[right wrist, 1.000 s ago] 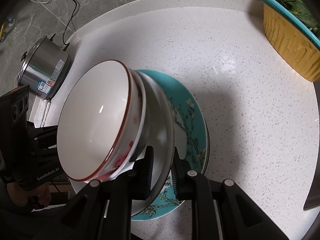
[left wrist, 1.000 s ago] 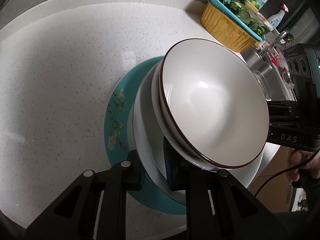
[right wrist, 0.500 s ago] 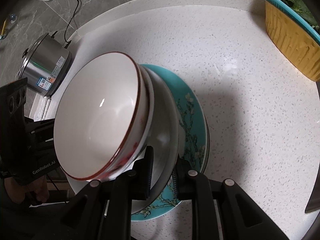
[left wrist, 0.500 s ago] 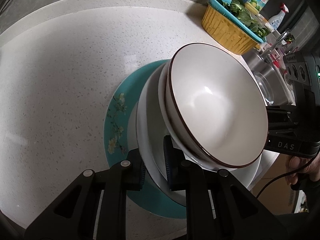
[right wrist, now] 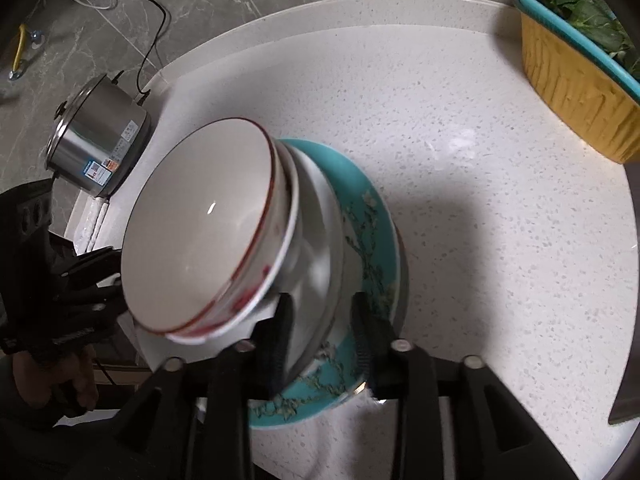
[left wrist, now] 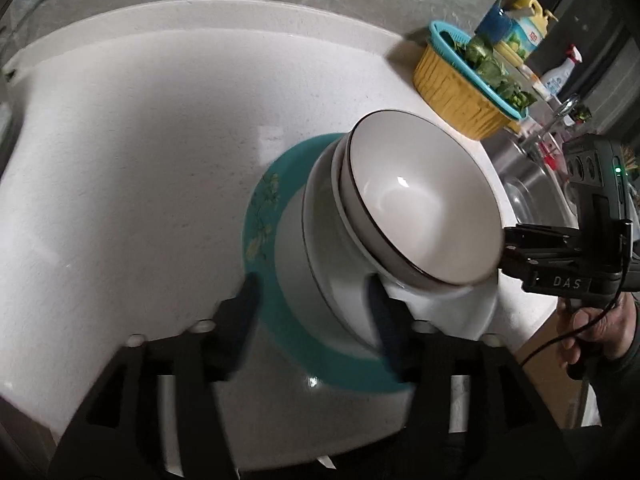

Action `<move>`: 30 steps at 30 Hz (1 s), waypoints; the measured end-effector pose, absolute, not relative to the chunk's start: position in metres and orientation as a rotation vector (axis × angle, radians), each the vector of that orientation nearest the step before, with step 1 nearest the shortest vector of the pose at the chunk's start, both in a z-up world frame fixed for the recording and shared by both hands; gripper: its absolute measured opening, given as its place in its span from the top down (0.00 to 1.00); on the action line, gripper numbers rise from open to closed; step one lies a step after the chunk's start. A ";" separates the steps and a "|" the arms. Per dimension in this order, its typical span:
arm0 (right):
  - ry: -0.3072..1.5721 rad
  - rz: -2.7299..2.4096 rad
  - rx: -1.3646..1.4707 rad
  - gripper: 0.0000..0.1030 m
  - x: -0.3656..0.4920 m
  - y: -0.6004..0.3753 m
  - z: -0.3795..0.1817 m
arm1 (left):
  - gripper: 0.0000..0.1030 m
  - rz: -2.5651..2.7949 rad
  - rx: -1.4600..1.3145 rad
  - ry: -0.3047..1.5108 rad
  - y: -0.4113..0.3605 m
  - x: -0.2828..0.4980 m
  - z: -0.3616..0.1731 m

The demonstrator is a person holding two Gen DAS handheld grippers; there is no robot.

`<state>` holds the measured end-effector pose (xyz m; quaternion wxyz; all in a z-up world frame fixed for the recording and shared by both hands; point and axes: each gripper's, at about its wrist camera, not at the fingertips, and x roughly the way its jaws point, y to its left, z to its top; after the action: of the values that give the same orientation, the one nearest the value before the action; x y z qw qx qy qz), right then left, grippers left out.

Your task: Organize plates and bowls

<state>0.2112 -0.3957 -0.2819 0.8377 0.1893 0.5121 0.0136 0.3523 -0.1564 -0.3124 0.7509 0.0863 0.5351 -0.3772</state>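
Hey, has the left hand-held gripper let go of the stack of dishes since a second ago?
Yes. The left hand-held gripper has just been opening; its fingers now stand apart on either side of the white plate rim, which stays on the teal plate.

A stack of dishes (left wrist: 360, 240) fills the middle of the white speckled counter (left wrist: 140, 160), with a red-rimmed bowl (right wrist: 200, 236) topping white dishes on a teal floral plate (right wrist: 372, 248). Wide bare counter lies open beyond the stack and to its far side in both wrist views. A yellow basket of greens (left wrist: 460, 88) blocks one back corner, bottles (left wrist: 516, 36) and a steel sink (left wrist: 524, 184) crowding behind it. A steel pot (right wrist: 100, 148) with its cord guards the opposite edge. The left gripper (left wrist: 312, 312) and right gripper (right wrist: 320, 336), jaws just opened, straddle the stack's rims from opposite sides, fingers (right wrist: 276, 344) leaving little gap there.
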 end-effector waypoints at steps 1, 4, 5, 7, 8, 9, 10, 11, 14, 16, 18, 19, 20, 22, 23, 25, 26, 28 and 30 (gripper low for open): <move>1.074 0.043 0.404 0.56 0.207 -0.397 -0.279 | 0.29 -0.817 0.160 1.159 -0.150 0.347 -0.305; 1.045 0.068 0.388 0.30 0.195 -0.398 -0.269 | 0.26 -0.804 0.093 1.124 -0.136 0.333 -0.286; 1.037 0.069 0.372 0.20 0.190 -0.399 -0.265 | 0.19 -0.798 0.079 1.110 -0.133 0.329 -0.280; 1.014 0.100 0.381 0.18 0.183 -0.402 -0.258 | 0.00 -0.778 0.046 1.070 -0.126 0.319 -0.266; 1.006 0.108 0.381 0.17 0.180 -0.404 -0.255 | 0.00 -0.763 0.031 1.038 -0.122 0.312 -0.257; 0.995 0.111 0.377 0.16 0.176 -0.406 -0.250 | 0.00 -0.747 0.029 1.012 -0.119 0.305 -0.249; 0.978 0.111 0.372 0.12 0.171 -0.408 -0.244 | 0.00 -0.729 0.041 0.998 -0.118 0.300 -0.244; 0.959 0.112 0.371 0.05 0.169 -0.409 -0.238 | 0.00 -0.710 0.054 0.988 -0.117 0.294 -0.238; 0.876 0.112 0.375 0.00 0.157 -0.411 -0.216 | 0.00 -0.681 0.049 0.974 -0.113 0.280 -0.225; 0.808 0.104 0.360 0.00 0.148 -0.409 -0.200 | 0.00 -0.681 0.037 0.971 -0.108 0.273 -0.216; 0.746 0.074 0.325 0.00 0.138 -0.403 -0.186 | 0.00 -0.671 0.043 0.949 -0.099 0.262 -0.204; 0.706 0.058 0.303 0.00 0.132 -0.398 -0.177 | 0.00 -0.663 0.052 0.941 -0.097 0.257 -0.201; 0.673 0.056 0.293 0.00 0.127 -0.394 -0.170 | 0.00 -0.652 0.065 0.931 -0.095 0.252 -0.198; 0.567 0.040 0.270 0.00 0.108 -0.386 -0.151 | 0.00 -0.614 0.073 0.933 -0.086 0.243 -0.194; 0.520 0.024 0.258 0.00 0.099 -0.381 -0.142 | 0.00 -0.609 0.060 0.938 -0.079 0.240 -0.194; 0.405 -0.043 0.210 0.00 0.074 -0.365 -0.119 | 0.00 -0.647 -0.014 0.968 -0.063 0.236 -0.195; 0.363 -0.076 0.188 0.00 0.065 -0.357 -0.110 | 0.00 -0.654 -0.049 1.001 -0.058 0.234 -0.196; 0.261 -0.160 0.144 0.00 0.039 -0.337 -0.091 | 0.00 -0.685 -0.117 1.053 -0.046 0.228 -0.198; 0.210 -0.218 0.116 0.00 0.018 -0.317 -0.084 | 0.00 -0.698 -0.102 1.053 -0.041 0.217 -0.196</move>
<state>0.0176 -0.3167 -0.0837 0.9869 0.0576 0.1043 -0.1084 0.2167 -0.0411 -0.1956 0.8058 -0.0475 0.4920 -0.3262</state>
